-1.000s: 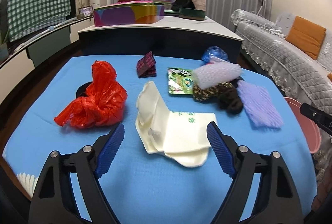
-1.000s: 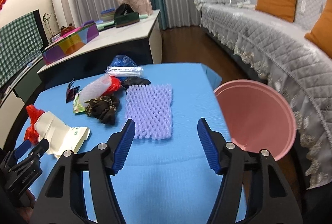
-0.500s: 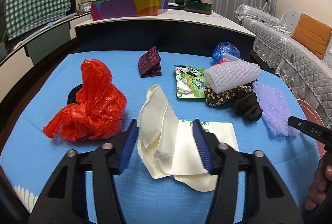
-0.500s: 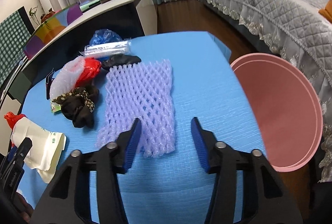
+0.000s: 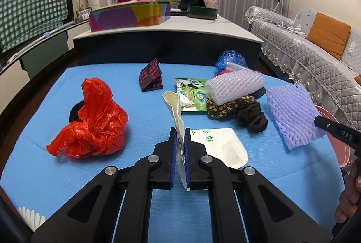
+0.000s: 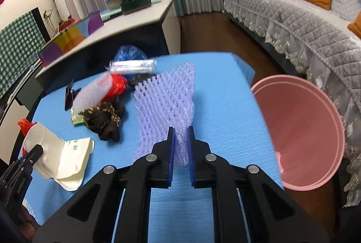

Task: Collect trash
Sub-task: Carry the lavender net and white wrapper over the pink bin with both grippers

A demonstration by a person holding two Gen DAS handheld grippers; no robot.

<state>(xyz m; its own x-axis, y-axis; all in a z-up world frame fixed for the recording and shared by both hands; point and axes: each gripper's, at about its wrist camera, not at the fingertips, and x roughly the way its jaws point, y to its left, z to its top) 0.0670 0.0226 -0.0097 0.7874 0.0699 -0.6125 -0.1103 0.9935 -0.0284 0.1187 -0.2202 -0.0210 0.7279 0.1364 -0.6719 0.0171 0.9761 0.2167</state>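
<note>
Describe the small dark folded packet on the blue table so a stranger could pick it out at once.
Start at the blue table and look to its far side, near the dark counter. The folded packet stands there alone like a little tent, beyond the red plastic bag. It alone is dark with a pink grid pattern.

**Little legible print**

The right claw [image 5: 336, 130] carries white letters "DAS" on its black arm — the rest cut off. The cream paper bag [image 5: 222, 146] shows green characters, too small to read. The green snack packet [image 5: 191, 96] — print blurred.
</note>
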